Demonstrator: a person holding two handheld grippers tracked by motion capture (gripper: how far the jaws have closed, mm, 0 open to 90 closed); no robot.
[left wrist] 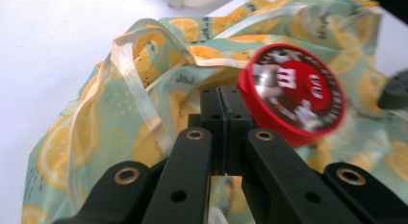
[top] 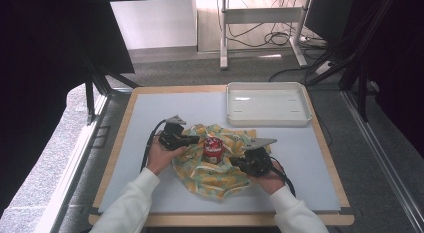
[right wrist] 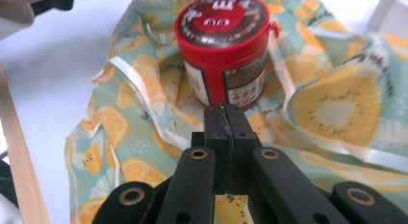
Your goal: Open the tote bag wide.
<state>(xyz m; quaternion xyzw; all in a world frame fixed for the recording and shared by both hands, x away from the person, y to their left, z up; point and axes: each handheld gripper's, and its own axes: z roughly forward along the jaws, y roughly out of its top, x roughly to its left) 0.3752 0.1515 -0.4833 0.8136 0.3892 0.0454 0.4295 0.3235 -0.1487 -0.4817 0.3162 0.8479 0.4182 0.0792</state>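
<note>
On the cloth (top: 215, 165), both grippers' fingers pinch shut on fabric, flanking the red can (top: 212, 149).

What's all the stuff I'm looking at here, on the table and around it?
Cloth bag: one, pale green with orange-slice print and cream ribbon, spread at the table's middle.
Can: one, red lid, red and brown label, upright on the cloth bag.
Tray: one, white, at the far right of the table.
Table: one, pale top with wooden edge.
Desk frame: one, white, on the floor beyond, with cables.
Left gripper: black, jaws closed, beside the can.
Right gripper: black, jaws closed, on the cloth bag.
Sleeves: two, white.
</note>
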